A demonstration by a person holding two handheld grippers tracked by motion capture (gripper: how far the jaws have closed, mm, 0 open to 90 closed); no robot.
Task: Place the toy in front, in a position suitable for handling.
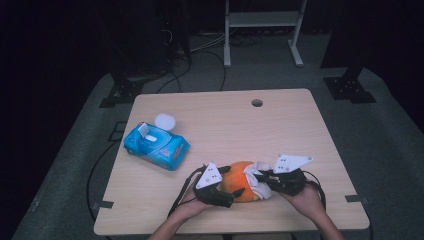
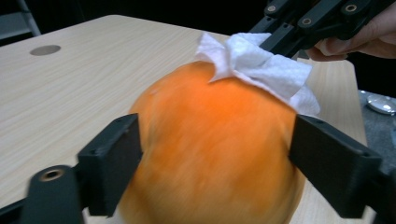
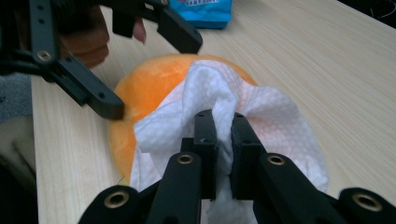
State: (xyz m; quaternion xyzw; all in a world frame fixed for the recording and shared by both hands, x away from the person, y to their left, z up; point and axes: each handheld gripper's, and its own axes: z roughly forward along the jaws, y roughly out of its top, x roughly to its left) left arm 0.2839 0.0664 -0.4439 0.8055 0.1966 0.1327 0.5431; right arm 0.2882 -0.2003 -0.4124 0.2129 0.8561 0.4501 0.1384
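Observation:
A round orange object lies on the wooden table near its front edge, with a white wipe draped over its right side. My left gripper straddles the orange object from the left. Its jaws stand wide on either side, and the far jaw shows a gap in the right gripper view, so I read this gripper as open. My right gripper is shut on a bunched fold of the wipe, which rests against the orange object. The wipe caps its upper right in the left gripper view.
A blue pack of wet wipes lies at the table's left, its flap up and a white round lid behind it. A cable hole sits near the far edge. Stands and cables occupy the floor beyond.

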